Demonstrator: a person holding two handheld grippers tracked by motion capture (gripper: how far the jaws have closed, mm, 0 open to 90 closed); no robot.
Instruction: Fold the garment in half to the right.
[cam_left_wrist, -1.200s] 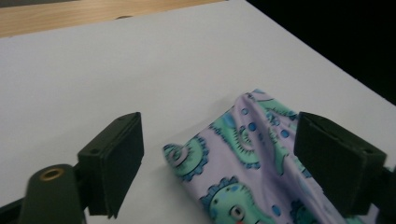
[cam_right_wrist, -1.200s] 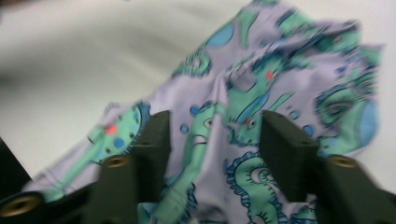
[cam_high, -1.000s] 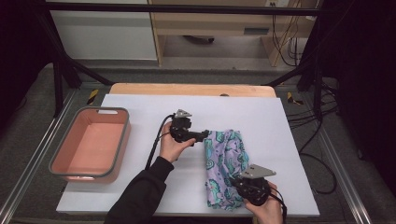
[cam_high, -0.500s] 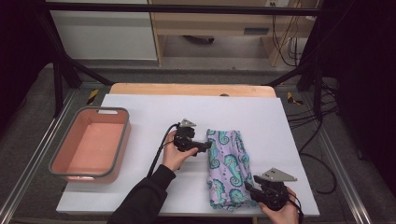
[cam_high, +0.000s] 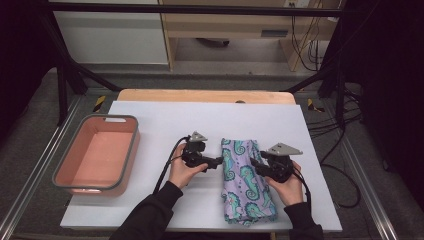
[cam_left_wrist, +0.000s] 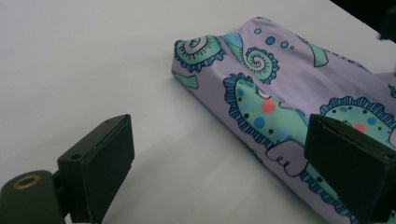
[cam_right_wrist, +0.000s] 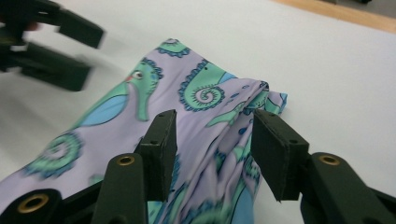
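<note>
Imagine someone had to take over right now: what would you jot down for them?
Left gripper: jaws open, at the left edge of the seahorse cloth, gripping nothing.
Right gripper: jaws have just been opening; they straddle a raised fold on the cloth's right side without pinching it.
The cloth lies folded into a long strip on the white table. The pink bin sits at the table's left edge, with nothing in it.
Done: cloth folded lengthwise.
Left: probably another fold, perhaps then into the bin.

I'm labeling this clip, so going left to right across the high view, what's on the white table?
Pink bin → left hand-held gripper → folded seahorse-print cloth → right hand-held gripper, its open jaws reaching over the cloth's right edge.
</note>
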